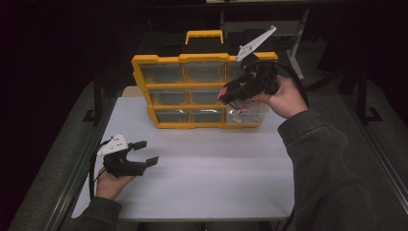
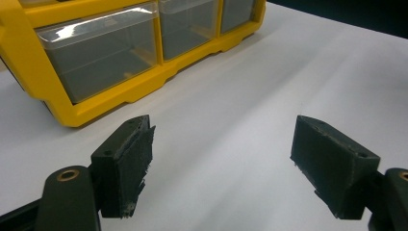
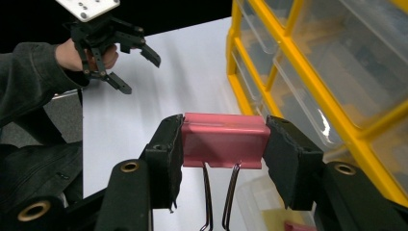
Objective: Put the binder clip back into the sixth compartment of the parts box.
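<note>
Clamped between the pads of the right gripper (image 3: 223,144): a pink binder clip (image 3: 224,139), gripped by its two ends, wire handles hanging down; in the high view, right gripper (image 1: 231,96) raised in front of the organizer's right column, clip (image 1: 223,93) at its tip, above a clear drawer (image 1: 248,115) pulled out of the bottom row, something small and pale lying inside; in the right gripper view, a pink scrap visible in that drawer (image 3: 269,207) below the clip. Behind: yellow organizer (image 1: 159,60) standing upright at the far side of the white table (image 1: 202,178), clear drawers in three rows, handle on top. Left gripper (image 1: 144,153) low over the table's near left, well apart from the organizer; jaws wide open, nothing between the pads (image 2: 127,163), bare table beneath.
</note>
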`<control>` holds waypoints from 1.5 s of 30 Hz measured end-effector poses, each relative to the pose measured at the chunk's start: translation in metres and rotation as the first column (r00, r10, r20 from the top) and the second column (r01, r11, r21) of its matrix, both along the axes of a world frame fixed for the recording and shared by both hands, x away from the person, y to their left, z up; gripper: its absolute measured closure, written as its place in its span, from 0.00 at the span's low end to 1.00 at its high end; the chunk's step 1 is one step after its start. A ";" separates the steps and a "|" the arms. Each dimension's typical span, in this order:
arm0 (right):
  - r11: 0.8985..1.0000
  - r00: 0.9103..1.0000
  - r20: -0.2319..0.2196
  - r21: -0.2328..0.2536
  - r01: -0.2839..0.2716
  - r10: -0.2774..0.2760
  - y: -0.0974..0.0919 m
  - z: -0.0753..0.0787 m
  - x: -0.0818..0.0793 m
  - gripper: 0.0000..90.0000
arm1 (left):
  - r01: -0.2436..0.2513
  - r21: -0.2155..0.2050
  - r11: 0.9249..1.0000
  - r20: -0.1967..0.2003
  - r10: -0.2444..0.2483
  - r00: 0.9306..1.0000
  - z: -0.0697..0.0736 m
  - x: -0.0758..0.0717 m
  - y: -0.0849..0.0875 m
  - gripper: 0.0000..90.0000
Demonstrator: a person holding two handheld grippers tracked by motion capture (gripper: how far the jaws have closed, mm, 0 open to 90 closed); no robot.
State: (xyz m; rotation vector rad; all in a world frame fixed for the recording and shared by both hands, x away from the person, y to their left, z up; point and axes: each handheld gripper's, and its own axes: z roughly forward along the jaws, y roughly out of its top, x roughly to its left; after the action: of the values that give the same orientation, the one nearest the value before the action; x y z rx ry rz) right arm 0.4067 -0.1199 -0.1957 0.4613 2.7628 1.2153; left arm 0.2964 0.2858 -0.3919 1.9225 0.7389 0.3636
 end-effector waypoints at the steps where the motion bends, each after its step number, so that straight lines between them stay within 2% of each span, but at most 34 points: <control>1: 1.000 1.000 -0.002 -0.001 0.008 -0.008 -0.001 0.001 0.000 0.54 | 0.003 0.002 1.000 0.004 -0.003 1.000 0.000 0.000 0.000 0.24; 11: 0.997 0.997 -0.005 -0.001 0.073 -0.073 -0.022 0.001 0.008 0.54 | 0.003 -0.003 1.000 0.006 -0.003 1.000 0.000 0.001 -0.001 0.24; 15: 0.995 0.995 0.018 -0.017 0.096 -0.096 -0.030 -0.003 0.013 0.54 | 0.001 -0.005 1.000 0.005 -0.001 1.000 0.000 0.000 -0.001 0.24; 18: 0.991 0.991 -0.002 -0.015 0.135 -0.135 -0.035 -0.003 0.014 0.54 | 0.003 -0.005 1.000 0.007 -0.003 1.000 -0.001 0.001 -0.001 0.24; 30: 0.977 0.978 -0.009 -0.037 0.210 -0.210 -0.053 -0.015 0.027 0.54 | 0.005 -0.004 1.000 0.008 -0.005 1.000 -0.001 0.001 0.000 0.24; 40: 0.971 0.971 -0.029 -0.059 0.233 -0.235 -0.060 -0.033 0.033 0.54 | 0.008 0.006 1.000 0.003 -0.008 1.000 0.000 0.001 0.000 0.24; 43: 0.971 0.971 -0.054 -0.058 0.230 -0.233 -0.060 -0.038 0.034 0.54 | 0.008 0.003 1.000 0.002 -0.008 1.000 0.000 0.001 0.000 0.24; 45: 0.973 0.972 -0.056 -0.067 0.223 -0.227 -0.058 -0.041 0.035 0.53 | 0.007 0.004 1.000 0.002 -0.007 1.000 0.000 0.001 0.000 0.25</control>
State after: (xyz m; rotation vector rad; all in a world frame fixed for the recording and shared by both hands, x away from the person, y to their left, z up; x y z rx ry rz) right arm 0.4418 -0.1783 -0.2368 0.7947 2.6967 1.0800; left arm 0.2976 0.2862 -0.3923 1.9281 0.7301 0.3626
